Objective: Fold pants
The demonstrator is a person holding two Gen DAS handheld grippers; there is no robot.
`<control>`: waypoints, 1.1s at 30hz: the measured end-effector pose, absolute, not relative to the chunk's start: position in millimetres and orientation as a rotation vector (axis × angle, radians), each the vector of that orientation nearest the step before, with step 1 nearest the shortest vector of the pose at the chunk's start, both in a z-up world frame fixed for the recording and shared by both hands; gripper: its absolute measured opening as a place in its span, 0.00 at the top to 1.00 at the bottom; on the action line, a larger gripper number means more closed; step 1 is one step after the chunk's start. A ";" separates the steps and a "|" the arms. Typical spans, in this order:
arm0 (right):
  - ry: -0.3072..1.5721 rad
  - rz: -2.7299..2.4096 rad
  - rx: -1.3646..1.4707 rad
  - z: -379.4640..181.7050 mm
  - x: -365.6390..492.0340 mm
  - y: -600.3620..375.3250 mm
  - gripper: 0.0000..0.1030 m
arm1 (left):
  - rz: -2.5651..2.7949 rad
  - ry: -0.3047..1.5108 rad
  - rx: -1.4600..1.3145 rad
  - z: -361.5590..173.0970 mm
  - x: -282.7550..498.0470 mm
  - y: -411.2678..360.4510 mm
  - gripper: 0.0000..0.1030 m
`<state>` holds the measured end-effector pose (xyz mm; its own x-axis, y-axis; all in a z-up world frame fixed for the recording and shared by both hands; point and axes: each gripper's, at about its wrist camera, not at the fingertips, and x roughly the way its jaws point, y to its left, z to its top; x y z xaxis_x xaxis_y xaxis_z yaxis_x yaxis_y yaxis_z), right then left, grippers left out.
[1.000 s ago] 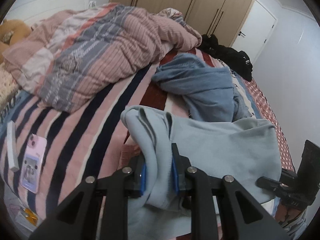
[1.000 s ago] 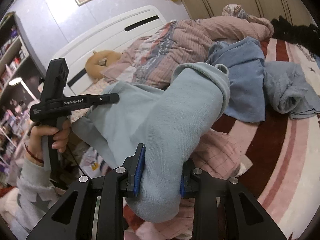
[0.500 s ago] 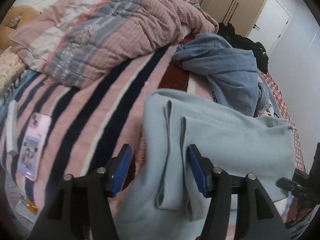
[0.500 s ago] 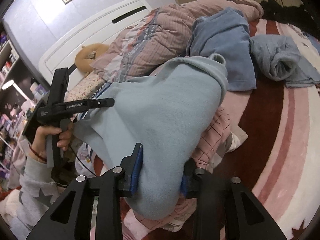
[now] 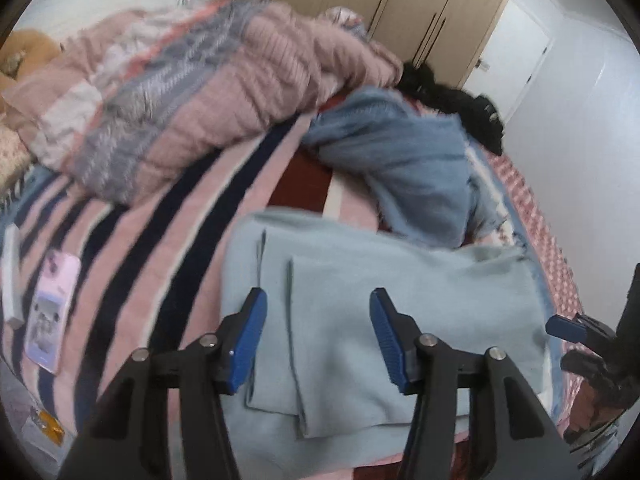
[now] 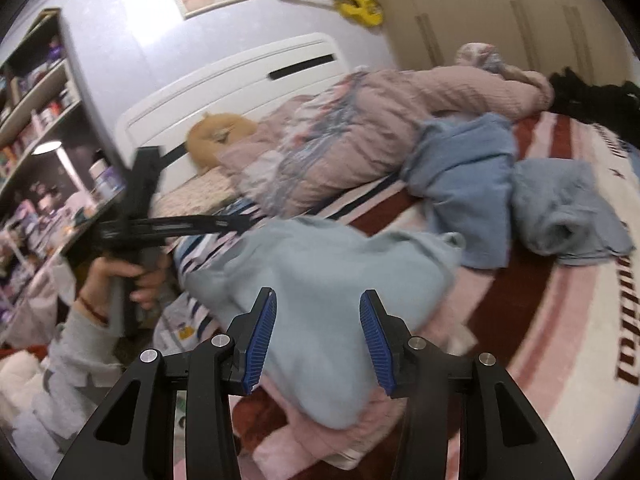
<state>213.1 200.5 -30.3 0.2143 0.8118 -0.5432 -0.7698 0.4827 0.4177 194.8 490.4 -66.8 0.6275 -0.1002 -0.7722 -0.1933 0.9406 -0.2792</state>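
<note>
The light blue pants (image 5: 360, 300) lie folded in a flat stack on the bed's near edge, on top of a pink garment (image 6: 304, 436). They also show in the right wrist view (image 6: 320, 280). My left gripper (image 5: 318, 308) is open, its blue pads above the pants and apart from the cloth. My right gripper (image 6: 318, 312) is open too, just above the near end of the pants. The right gripper shows at the left wrist view's right edge (image 5: 576, 332). The left gripper, held in a hand, shows in the right wrist view (image 6: 168, 228).
A pink quilt (image 5: 192, 92) is heaped at the bed's head. Crumpled blue clothes (image 5: 408, 160) lie beyond the pants, black clothes (image 5: 452, 104) further back. A phone in a pink case (image 5: 52, 308) lies on the striped blanket (image 5: 168, 260) at left. Shelves (image 6: 36, 120) stand beside the bed.
Both grippers have opened and let go of the light blue pants, which now lie flat on the bed. Both grippers have drawn back a little.
</note>
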 end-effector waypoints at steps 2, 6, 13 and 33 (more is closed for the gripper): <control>0.843 1.100 0.024 -44.7 214.3 211.4 0.61 | 0.076 0.927 -0.351 -81.9 197.1 490.9 0.53; 0.893 1.066 0.017 -69.5 219.5 212.7 0.64 | 0.070 0.943 -0.366 -98.4 198.2 492.9 0.53; 0.891 1.069 0.029 -75.2 217.5 205.2 0.64 | 0.094 0.959 -0.336 -95.9 200.2 487.0 0.53; 0.758 0.972 0.027 -38.5 171.7 96.8 0.56 | -0.011 0.806 -0.177 -13.1 156.2 338.8 0.46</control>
<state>171.7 96.8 -38.5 0.3315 0.7529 -0.5685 -0.7350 0.5839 0.3447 156.2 338.8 -13.1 0.6932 -0.0770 -0.7166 -0.0575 0.9852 -0.1615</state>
